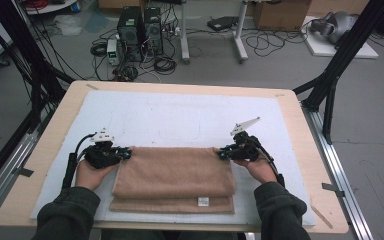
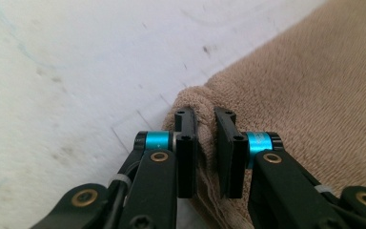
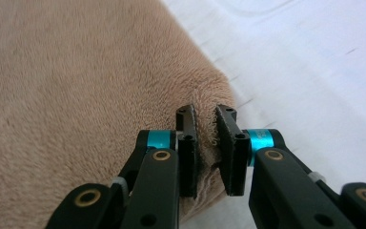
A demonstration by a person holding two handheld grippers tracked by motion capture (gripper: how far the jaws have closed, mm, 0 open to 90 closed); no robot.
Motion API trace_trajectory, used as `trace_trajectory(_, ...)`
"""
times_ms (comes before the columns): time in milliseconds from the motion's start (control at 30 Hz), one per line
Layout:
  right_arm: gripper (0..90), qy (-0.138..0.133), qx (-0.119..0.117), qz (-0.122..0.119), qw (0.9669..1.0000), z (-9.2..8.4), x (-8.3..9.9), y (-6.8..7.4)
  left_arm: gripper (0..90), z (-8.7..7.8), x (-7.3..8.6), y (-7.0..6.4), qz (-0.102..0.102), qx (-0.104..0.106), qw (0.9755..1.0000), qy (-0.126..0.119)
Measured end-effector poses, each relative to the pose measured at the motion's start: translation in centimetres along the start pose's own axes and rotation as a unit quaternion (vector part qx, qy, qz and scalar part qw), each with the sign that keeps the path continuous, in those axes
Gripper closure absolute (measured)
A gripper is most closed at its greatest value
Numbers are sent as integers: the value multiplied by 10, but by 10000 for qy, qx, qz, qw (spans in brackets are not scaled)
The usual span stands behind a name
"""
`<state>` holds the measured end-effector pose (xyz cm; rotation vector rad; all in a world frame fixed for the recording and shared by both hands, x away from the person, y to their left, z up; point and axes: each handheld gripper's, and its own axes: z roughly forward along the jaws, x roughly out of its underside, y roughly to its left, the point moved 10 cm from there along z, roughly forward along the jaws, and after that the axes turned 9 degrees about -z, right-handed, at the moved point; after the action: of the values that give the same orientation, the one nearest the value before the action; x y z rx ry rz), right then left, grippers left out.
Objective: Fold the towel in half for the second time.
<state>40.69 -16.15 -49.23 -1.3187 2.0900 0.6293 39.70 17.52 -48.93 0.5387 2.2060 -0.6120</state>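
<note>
Tan terry cloth is what you have in both tools: a folded towel (image 1: 174, 179) lies on the near half of the white mat (image 1: 180, 117) that covers the wooden table (image 1: 300, 125), its long side running left to right in front of you. It is doubled over, with the upper layer set a little back from the lower one, so a strip of the lower layer shows along the near edge, where a small white label (image 1: 203, 201) sits toward the right. Your left gripper (image 1: 125, 154) is at the towel's far left corner, and in the left gripper view (image 2: 205, 143) its two black jaws stand close together with a bunched ridge of towel pinched between the pads; the cloth puckers up where they squeeze it. Your right gripper (image 1: 222, 153) is at the far right corner, well apart from the other, and the right gripper view (image 3: 206, 143) shows the same thing: jaws drawn in on the rounded folded edge, pile pressed between them, with the bare mat just beside the corner. Both grippers lie low, pointing inward toward each other along the towel's far edge, and your hands rest behind them with the sleeves coming in from the near side of the table. Beyond the table, computer towers (image 1: 139, 31) and loose cables (image 1: 162, 62) lie on the grey floor.
</note>
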Motion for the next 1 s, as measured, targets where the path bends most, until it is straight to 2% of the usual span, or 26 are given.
trace_trajectory(167, 806, -199, 479, -90, 9986, -13, -26, -19, 801, 4, -33, 10, -68, -274, 9989, -385)
trace_trajectory(267, 806, -327, 731, -81, 9968, -20, -43, -39, 802, 9, -58, 20, -163, -376, 9976, -559)
trace_trajectory(333, 806, -380, 846, -103, 9956, -23, -52, -50, 804, 12, -77, 25, -110, -491, 9962, -706)
trace_trajectory(400, 799, -384, 1012, -95, 9941, -25, -61, -65, 802, 17, -95, 30, -120, -515, 9954, -793)
trace_trajectory(433, 757, -402, 1133, -74, 9927, -26, -65, -73, 789, 20, -100, 35, -95, -598, 9955, -734)
trace_trajectory(467, 657, -450, 1254, -33, 9911, -26, -68, -81, 737, 23, -101, 42, -145, -788, 9946, -665)
trace_trajectory(500, 575, -512, 1346, 129, 9895, -26, -69, -87, 668, 25, -99, 48, -346, -820, 9942, -597)
trace_trajectory(533, 544, -610, 1247, 321, 9898, -26, -68, -89, 627, 26, -93, 49, -469, -698, 9952, -492)
trace_trajectory(567, 530, -673, 1059, 454, 9911, -26, -67, -85, 605, 24, -87, 49, -398, -662, 9960, -453)
trace_trajectory(667, 512, -309, 927, 240, 9949, -23, -58, -71, 577, 16, -71, 44, -264, -550, 9974, -383)
trace_trajectory(700, 517, -379, 878, 144, 9953, -24, -56, -65, 575, 12, -66, 40, -232, -501, 9977, -394)
trace_trajectory(800, 530, -461, 753, 121, 9960, -26, -49, -47, 572, 1, -48, 31, -146, -383, 9982, -428)
trace_trajectory(867, 539, -340, 692, 52, 9970, -24, -39, -35, 572, -3, -36, 24, -59, -310, 9988, -379)
trace_trajectory(900, 554, -375, 666, 52, 9971, -22, -36, -29, 574, -4, -31, 20, -19, -267, 9990, -361)
trace_trajectory(933, 562, -398, 552, 69, 9977, -20, -32, -23, 576, -4, -26, 17, 35, -227, 9994, -243)
trace_trajectory(1000, 568, -298, 501, -13, 9983, -13, -23, -12, 604, -5, -18, 10, 145, -110, 9996, -207)
